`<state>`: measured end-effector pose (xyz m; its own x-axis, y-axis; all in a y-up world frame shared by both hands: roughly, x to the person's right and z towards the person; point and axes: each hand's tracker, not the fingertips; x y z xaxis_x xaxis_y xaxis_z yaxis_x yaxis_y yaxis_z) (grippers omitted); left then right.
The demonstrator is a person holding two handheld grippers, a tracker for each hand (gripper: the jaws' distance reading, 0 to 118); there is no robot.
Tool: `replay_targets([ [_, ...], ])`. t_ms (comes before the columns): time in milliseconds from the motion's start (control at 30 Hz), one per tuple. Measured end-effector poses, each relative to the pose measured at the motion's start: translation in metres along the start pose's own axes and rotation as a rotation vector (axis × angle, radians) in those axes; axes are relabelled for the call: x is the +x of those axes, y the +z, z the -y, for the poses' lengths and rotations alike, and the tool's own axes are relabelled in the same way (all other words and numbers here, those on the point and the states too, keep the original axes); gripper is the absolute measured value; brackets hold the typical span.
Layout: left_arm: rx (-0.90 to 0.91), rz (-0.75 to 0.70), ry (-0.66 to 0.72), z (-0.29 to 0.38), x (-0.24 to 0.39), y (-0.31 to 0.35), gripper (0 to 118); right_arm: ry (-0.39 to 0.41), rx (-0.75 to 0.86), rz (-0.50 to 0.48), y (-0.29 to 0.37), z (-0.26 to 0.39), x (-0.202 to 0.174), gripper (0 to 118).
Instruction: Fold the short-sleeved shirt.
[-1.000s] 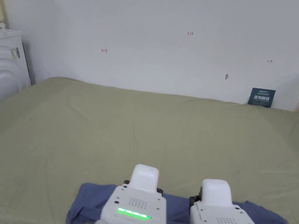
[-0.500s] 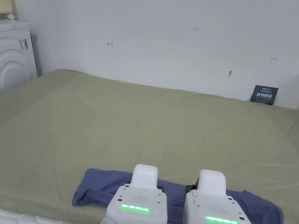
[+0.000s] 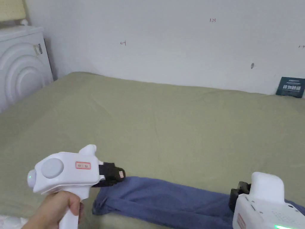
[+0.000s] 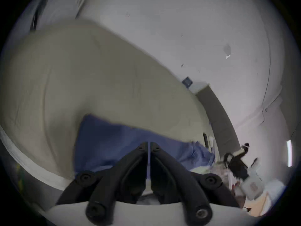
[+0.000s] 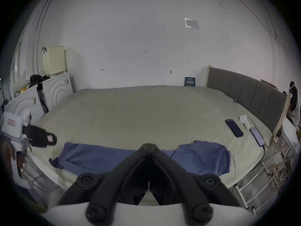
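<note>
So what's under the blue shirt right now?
The blue shirt lies in a long strip on the olive bedsheet, near the front edge. Whatever lies between its folded layers is covered.

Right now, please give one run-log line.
shirt: long band on bed | left gripper: shut, at its end | right gripper: shut

Shirt (image 3: 166, 202) plain blue — bedsheet (image 3: 178, 128) olive green — wall (image 3: 178, 44) white.
</note>
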<state>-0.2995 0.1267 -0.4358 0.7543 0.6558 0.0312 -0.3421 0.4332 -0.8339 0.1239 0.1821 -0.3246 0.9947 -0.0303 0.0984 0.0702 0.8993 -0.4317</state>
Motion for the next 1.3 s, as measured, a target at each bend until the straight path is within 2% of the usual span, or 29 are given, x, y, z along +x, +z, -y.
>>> replay_targets([
  [33,-0.021,-0.081,-0.016,-0.002,-0.010,0.003,64,-0.002,-0.005,-0.004,-0.001,-0.003,0.002,2],
  [67,-0.046,-0.171,-0.035,-0.006,-0.022,0.004,88,-0.002,-0.007,-0.009,0.000,-0.006,0.003,2],
  [100,-0.131,-0.226,-0.071,-0.010,-0.035,0.004,97,-0.004,-0.006,-0.013,0.000,-0.008,0.004,2],
  [133,-0.122,-0.270,-0.070,-0.009,-0.044,0.004,98,-0.001,-0.003,-0.015,0.000,-0.010,0.005,2],
  [200,-0.133,-0.220,-0.038,-0.003,-0.064,0.005,98,0.007,0.001,-0.017,0.001,-0.014,0.005,2],
  [267,-0.149,-0.157,0.117,0.003,-0.083,0.000,98,0.013,0.005,-0.018,0.000,-0.017,0.005,2],
  [333,-0.136,-0.026,0.250,0.017,-0.079,-0.001,98,0.016,0.003,-0.019,-0.002,-0.019,0.006,2],
  [433,-0.073,0.107,0.264,0.018,-0.076,-0.010,98,0.008,-0.016,-0.015,-0.008,-0.020,0.007,2],
  [500,-0.128,0.188,0.344,0.021,-0.068,-0.021,98,0.002,-0.034,-0.024,-0.010,-0.019,0.008,2],
  [533,-0.166,0.202,0.342,0.024,-0.063,-0.027,98,0.006,-0.040,-0.023,-0.011,-0.019,0.009,2],
  [567,-0.184,0.182,0.322,0.009,-0.090,-0.044,98,0.008,-0.043,-0.020,-0.011,-0.019,0.009,2],
  [633,-0.166,0.135,0.255,0.004,-0.090,-0.049,98,-0.001,-0.041,-0.020,-0.010,-0.019,0.012,2],
  [700,-0.157,0.159,0.275,0.007,-0.092,-0.052,98,-0.016,-0.041,-0.022,-0.009,-0.020,0.015,2],
  [733,-0.145,0.162,0.296,0.005,-0.094,-0.053,88,-0.023,-0.036,-0.022,-0.008,-0.020,0.016,2],
  [767,-0.131,0.160,0.299,0.003,-0.094,-0.049,50,-0.030,-0.031,-0.022,-0.008,-0.020,0.017,2],
  [800,-0.090,0.112,0.277,-0.001,-0.092,-0.047,4,-0.038,-0.032,-0.025,-0.008,-0.019,0.019,2],
  [867,-0.066,-0.005,0.251,0.006,-0.084,-0.047,4,-0.056,-0.041,-0.027,-0.008,-0.018,0.022,2],
  [933,-0.089,0.038,0.237,0.008,-0.084,-0.048,4,-0.064,-0.049,-0.027,-0.004,-0.017,0.026,2],
  [967,-0.093,0.007,0.191,0.010,-0.055,-0.043,4,-0.060,-0.050,-0.025,-0.002,-0.017,0.028,2],
  [1067,-0.041,-0.044,0.035,0.003,-0.026,-0.030,4,-0.022,-0.024,0.003,0.002,-0.017,0.035,2],
  [1200,-0.068,0.044,-0.099,-0.013,0.093,-0.040,4,-0.029,-0.027,0.020,0.003,-0.021,0.050,2],
  [1300,-0.087,0.004,-0.252,-0.002,0.152,-0.057,4,-0.037,-0.024,0.044,0.005,-0.024,0.064,2],
])
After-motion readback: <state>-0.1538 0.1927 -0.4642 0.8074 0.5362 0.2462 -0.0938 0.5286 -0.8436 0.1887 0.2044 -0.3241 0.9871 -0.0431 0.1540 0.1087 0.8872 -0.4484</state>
